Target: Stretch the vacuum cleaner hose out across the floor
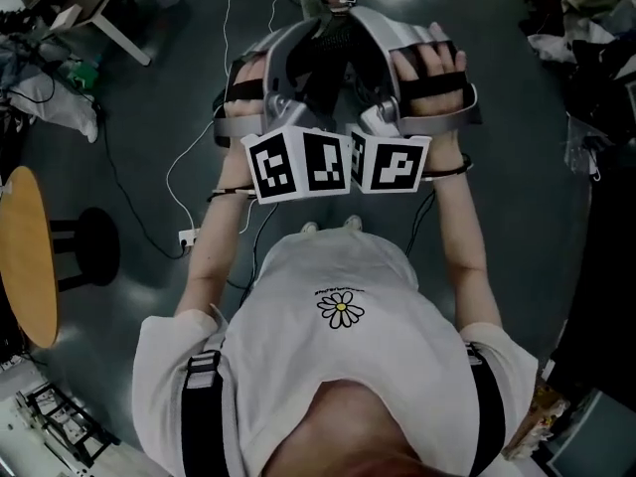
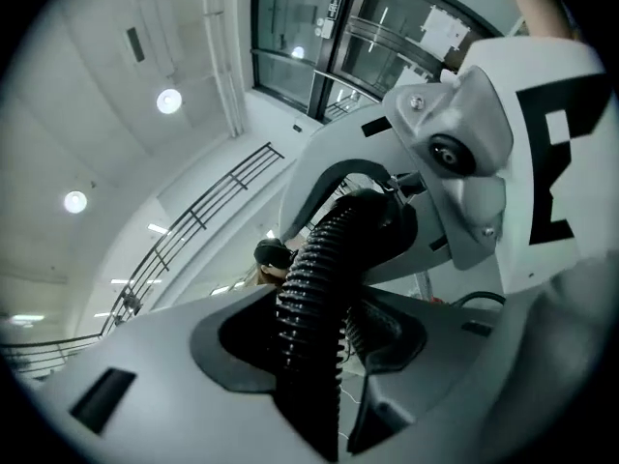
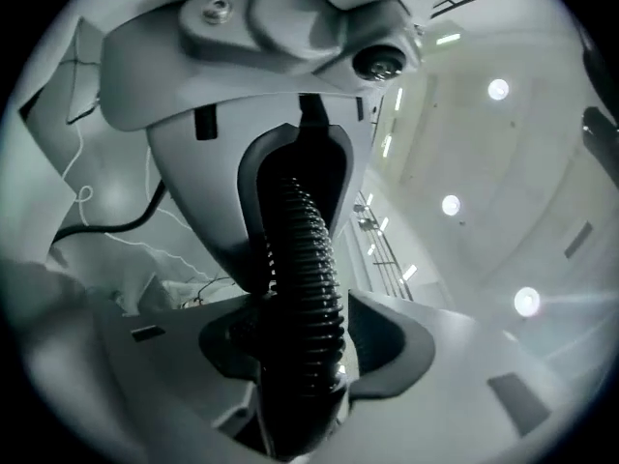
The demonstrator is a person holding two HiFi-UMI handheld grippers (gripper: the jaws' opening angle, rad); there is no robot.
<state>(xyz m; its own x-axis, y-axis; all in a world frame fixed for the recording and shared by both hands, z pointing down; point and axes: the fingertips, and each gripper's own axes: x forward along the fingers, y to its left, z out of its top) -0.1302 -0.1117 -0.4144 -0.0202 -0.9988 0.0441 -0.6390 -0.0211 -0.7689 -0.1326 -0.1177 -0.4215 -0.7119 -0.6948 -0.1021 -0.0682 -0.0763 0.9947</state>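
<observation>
A black ribbed vacuum hose (image 1: pixel 338 43) runs between my two grippers, which are held up close together in front of the person, jaws facing each other. In the left gripper view, the hose (image 2: pixel 319 269) passes through my left gripper (image 2: pixel 314 356), whose jaws are shut on it, and on into my right gripper (image 2: pixel 377 211) just beyond. In the right gripper view, my right gripper (image 3: pixel 305 356) clamps the hose (image 3: pixel 309 259), and my left gripper (image 3: pixel 300 177) holds it a short way above. Only a short stretch of hose shows between them. The rest of the hose is hidden.
Far below lies a dark grey floor (image 1: pixel 517 187) with a white cable and power strip (image 1: pixel 189 237). A round wooden table (image 1: pixel 25 256) and a black stool (image 1: pixel 84 251) stand at the left. Bags and clutter (image 1: pixel 596 58) sit at the right, and a desk leg (image 1: pixel 119 38) at the upper left.
</observation>
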